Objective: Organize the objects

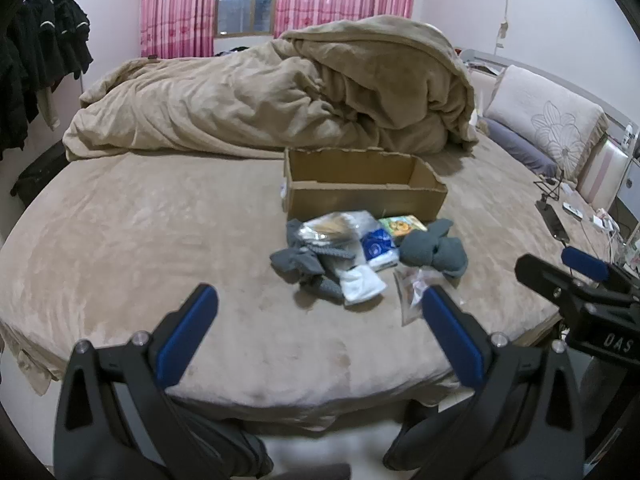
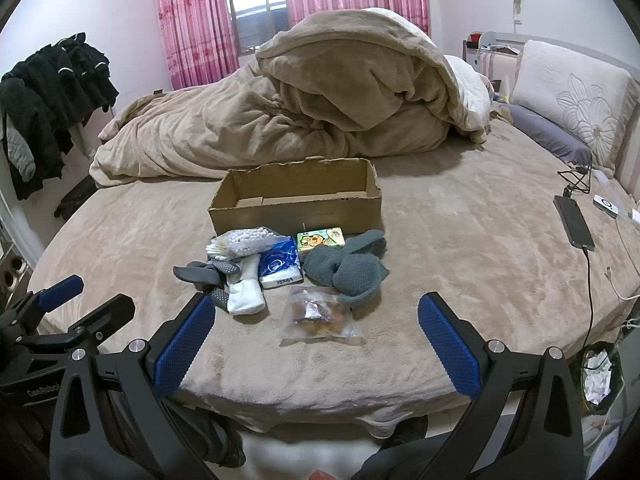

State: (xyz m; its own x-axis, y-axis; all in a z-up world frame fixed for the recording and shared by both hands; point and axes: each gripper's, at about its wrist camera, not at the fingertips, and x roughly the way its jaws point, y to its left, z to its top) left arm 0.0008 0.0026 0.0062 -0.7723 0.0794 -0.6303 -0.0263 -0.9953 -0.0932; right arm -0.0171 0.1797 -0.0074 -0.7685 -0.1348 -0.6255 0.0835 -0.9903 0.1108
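While both grippers, left (image 1: pixel 318 320) and right (image 2: pixel 316 326), are hovering wide open and empty, socks (image 2: pixel 346 268) and packets (image 2: pixel 320 316) are lying before the box (image 2: pixel 296 204).

bed (image 2: pixel 460 240) | on it: cardboard box (image 2: pixel 296 210), socks (image 2: pixel 348 266), snack bag (image 2: pixel 320 316), duvet (image 2: pixel 304 112), phone (image 2: pixel 574 220)

A wide bed with a tan plush cover (image 2: pixel 460 240) fills the room, a heaped beige fleece duvet (image 2: pixel 320 112) along its far edge. Behind it, pink patterned curtains (image 2: pixel 196 20) frame a wood-barred window (image 2: pixel 260 4) giving dull daylight. Pale lilac walls (image 1: pixel 480 0); black clothes (image 2: pixel 52 92) hang at left; a cream flower-embroidered pillow (image 2: pixel 572 92) leans at the right edge.
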